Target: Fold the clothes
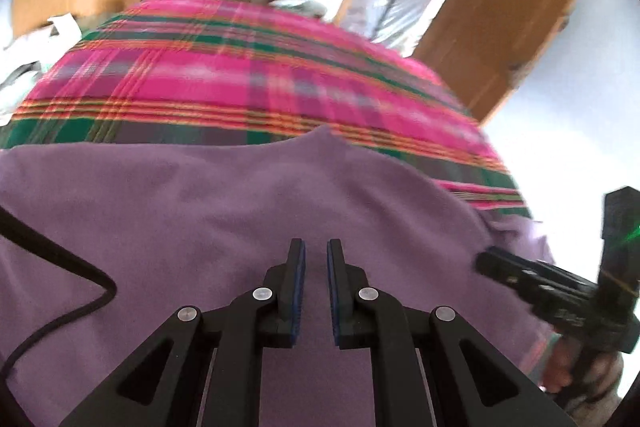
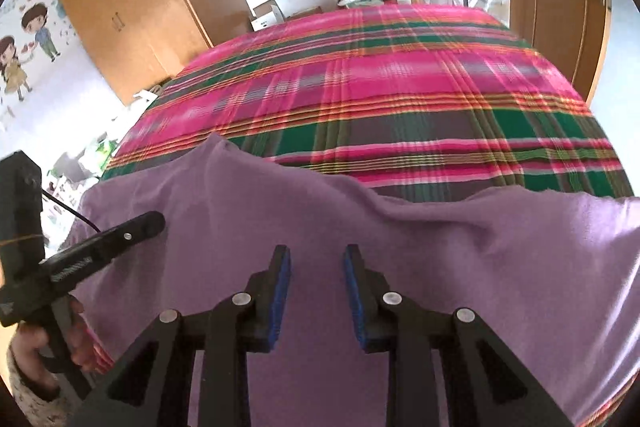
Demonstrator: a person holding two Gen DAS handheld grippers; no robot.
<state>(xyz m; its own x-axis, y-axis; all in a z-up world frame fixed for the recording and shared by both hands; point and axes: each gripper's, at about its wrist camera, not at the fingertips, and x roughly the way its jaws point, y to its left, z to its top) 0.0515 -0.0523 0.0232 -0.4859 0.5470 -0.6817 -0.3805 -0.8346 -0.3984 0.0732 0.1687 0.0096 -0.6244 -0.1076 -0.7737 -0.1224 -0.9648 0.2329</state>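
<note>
The purple shirt (image 1: 240,211) lies spread on the plaid bedspread (image 1: 224,67), filling the lower half of both views. It looks like a pause between 2 folds. Next, both tools need to find an edge and pinch it.

The left gripper (image 1: 316,251) sits low in the middle of its view, tipped down over the cloth, jaws a little apart and empty. The right gripper (image 2: 316,259) tips down too, jaws wider apart, with nothing between them.

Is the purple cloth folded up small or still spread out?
Spread out. The purple cloth lies wide across the plaid blanket, reaching past both picture edges.
</note>
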